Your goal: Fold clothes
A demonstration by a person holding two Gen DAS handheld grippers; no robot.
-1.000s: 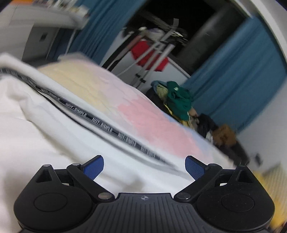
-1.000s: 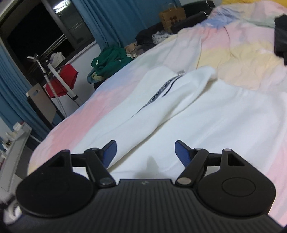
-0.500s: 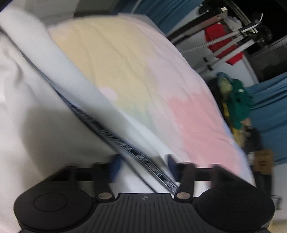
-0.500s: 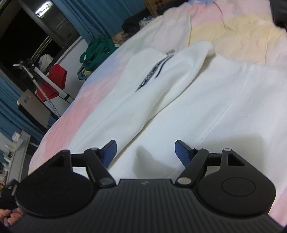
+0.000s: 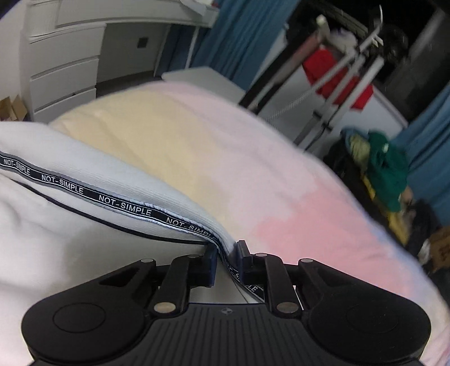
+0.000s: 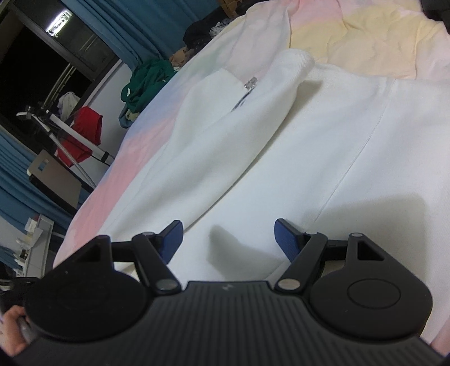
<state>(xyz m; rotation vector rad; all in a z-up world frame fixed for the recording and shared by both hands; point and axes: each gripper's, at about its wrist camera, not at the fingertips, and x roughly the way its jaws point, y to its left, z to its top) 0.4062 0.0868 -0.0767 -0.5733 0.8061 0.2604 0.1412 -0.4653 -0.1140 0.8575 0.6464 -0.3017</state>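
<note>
A white garment (image 6: pixel 323 157) lies spread on a pastel bedspread (image 6: pixel 146 126). In the left wrist view its ribbed edge with a black "NOT-SIMPLE" tape (image 5: pixel 123 204) runs into my left gripper (image 5: pixel 226 254), which is shut on that collar edge of the white garment (image 5: pixel 70 253). My right gripper (image 6: pixel 227 233) hovers open just above the garment's flat body, with nothing between its blue pads (image 6: pixel 284 238). A folded sleeve or flap (image 6: pixel 253 121) lies ahead of it, a small tag showing near the neck.
The pink and yellow bedspread (image 5: pixel 225 157) stretches beyond the garment. White drawers (image 5: pixel 62 73) stand at the far left. A drying rack with a red cloth (image 5: pixel 337 73), a pile of green clothes (image 5: pixel 385 169) and blue curtains (image 6: pixel 135 25) line the bedside. A hand (image 6: pixel 14 332) shows lower left.
My left gripper went from open above the garment to shut on the taped collar edge. The right gripper stayed open and came lower and closer over the garment's body.
</note>
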